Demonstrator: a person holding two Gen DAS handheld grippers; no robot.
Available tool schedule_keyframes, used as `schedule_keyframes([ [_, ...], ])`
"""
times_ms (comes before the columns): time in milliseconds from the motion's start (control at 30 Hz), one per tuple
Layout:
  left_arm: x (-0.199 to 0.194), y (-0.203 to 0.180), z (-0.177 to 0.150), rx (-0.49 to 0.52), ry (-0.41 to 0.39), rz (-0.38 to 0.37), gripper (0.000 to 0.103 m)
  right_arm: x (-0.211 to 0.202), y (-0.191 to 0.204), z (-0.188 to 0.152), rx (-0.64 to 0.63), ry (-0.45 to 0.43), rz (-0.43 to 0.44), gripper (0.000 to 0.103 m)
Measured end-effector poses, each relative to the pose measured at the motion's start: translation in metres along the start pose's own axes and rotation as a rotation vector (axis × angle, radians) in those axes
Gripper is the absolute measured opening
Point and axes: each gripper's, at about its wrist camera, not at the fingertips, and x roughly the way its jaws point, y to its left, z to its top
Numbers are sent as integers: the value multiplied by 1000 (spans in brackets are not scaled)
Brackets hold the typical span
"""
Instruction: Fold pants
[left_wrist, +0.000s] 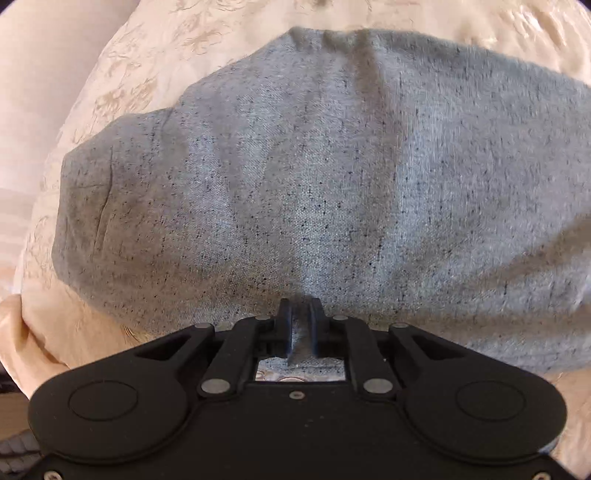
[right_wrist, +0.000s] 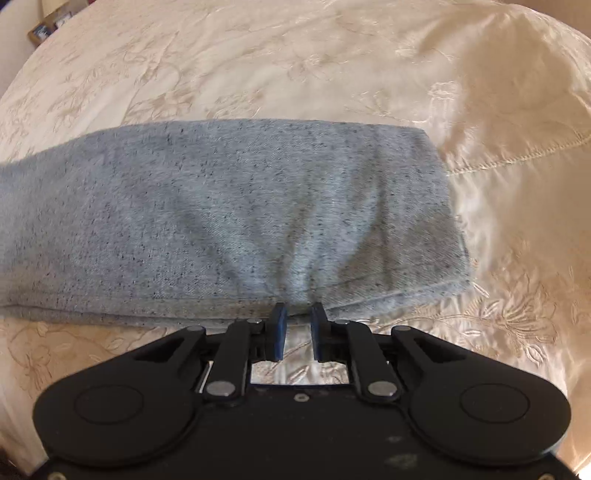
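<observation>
Two grippers hold the same near edge of the pants (left_wrist: 314, 166), and this edge is what the coming fold depends on. We start on the left: the left gripper (left_wrist: 300, 314) pinches a small ridge of the grey cloth between its nearly closed fingers, close to the rounded, wider end of the garment. From this claw the cloth spreads away forward and to both sides over the cream bedspread (left_wrist: 110, 74). We then go to the right: the right gripper (right_wrist: 297, 314) has the folded edge of the pants (right_wrist: 258, 203) gathered between its fingertips, and creases fan out from that point, so we judge that it is gripping too. The squared end lies just to the right of it. The long axis runs left to right across both views, so we judge that both hands must carry the edge together.
</observation>
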Motion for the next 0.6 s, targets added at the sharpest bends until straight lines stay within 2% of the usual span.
schedule_keyframes([
  [133,-29,-16,-1,-30,-63,-109,20,-15,-38,-8,181,-41,8,23],
  [300,-47,-79,-2,18,-84,-314,20,-25,-83,-6,368,-99,16,31],
  [367,-52,-105,-5,57,-82,-353,20,-27,-95,-6,416,-109,30,32],
  [467,-51,-141,-13,126,-77,-333,20,-24,-108,-4,473,-97,61,34],
  [600,-38,-167,-19,227,-70,-243,20,-24,-114,-13,563,-96,106,36],
])
